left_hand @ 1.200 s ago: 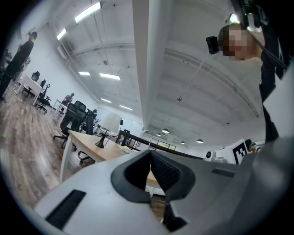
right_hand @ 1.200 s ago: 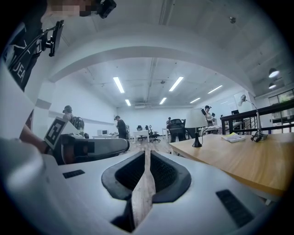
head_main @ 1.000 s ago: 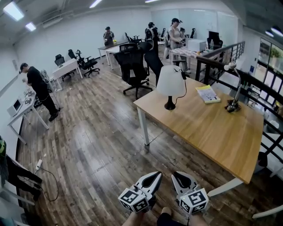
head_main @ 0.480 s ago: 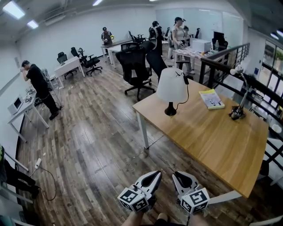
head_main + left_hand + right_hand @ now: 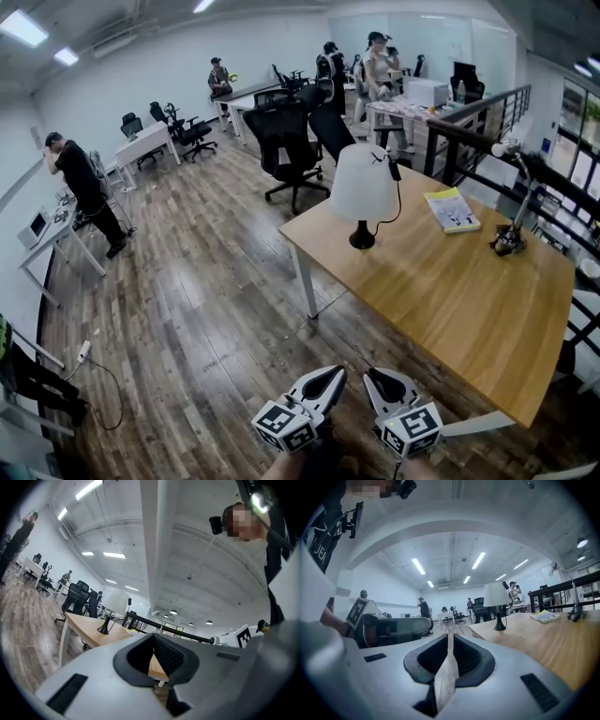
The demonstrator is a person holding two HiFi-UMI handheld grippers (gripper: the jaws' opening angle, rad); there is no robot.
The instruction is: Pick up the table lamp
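Pressed together and empty, both pairs of jaws point level: my left gripper (image 5: 334, 372) and my right gripper (image 5: 371, 374) hang side by side over the wooden floor (image 5: 206, 309), just off the table's near edge. I see the table lamp (image 5: 362, 183) well apart from them, upright by the far left corner of the wooden table (image 5: 450, 291). It has a white shade on a black stem and round base, and a black cord (image 5: 395, 199) droops beside it. Further right lie a yellow-green book (image 5: 452, 209) and a gooseneck desk lamp (image 5: 510, 240). Beyond stand black office chairs (image 5: 284, 141) and several people.
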